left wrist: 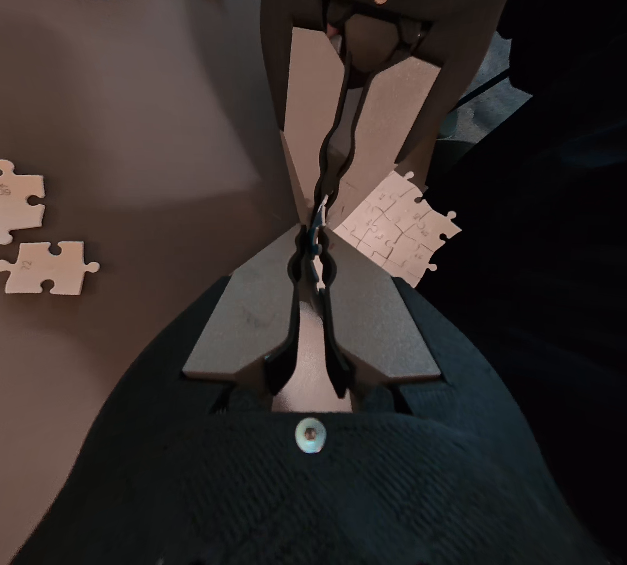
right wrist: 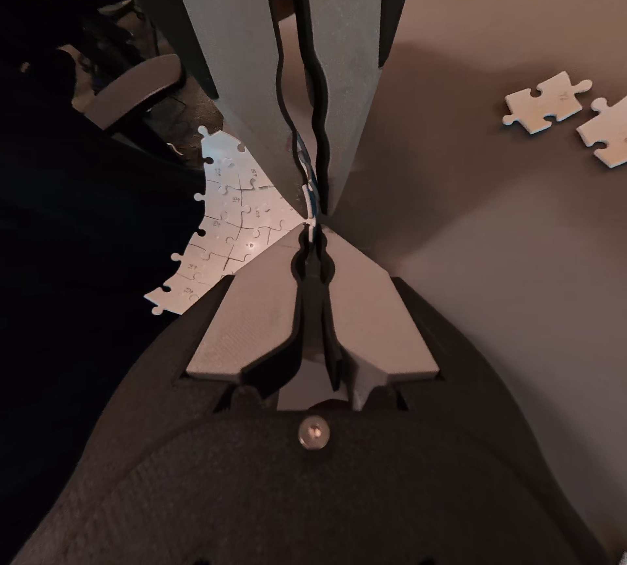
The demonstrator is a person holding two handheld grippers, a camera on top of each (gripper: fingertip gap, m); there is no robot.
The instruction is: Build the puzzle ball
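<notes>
**Two tools, one puzzle sheet**

We see our left tool [left wrist: 314, 240] and right tool [right wrist: 314, 233] tip to tip, both clamped on the assembled puzzle section [left wrist: 400, 233]. Three loose pieces [left wrist: 47, 267] lie on the bench [left wrist: 152, 124], backs bearing small numbers.

Office-like room: plain brown tabletop [left wrist: 152, 108], chair armrest [right wrist: 135, 87] over carpet [left wrist: 488, 104].

- The right gripper [right wrist: 314, 236] was closed on the thin edge of the joined puzzle section [right wrist: 234, 219], tip to tip with the left gripper [right wrist: 314, 196], which pinched the same edge from the far side.
- The section fanned out left of the jaws, white backs showing.
- Two loose puzzle pieces [right wrist: 546, 102] lay on the table [right wrist: 475, 243], well right of the claw.
</notes>
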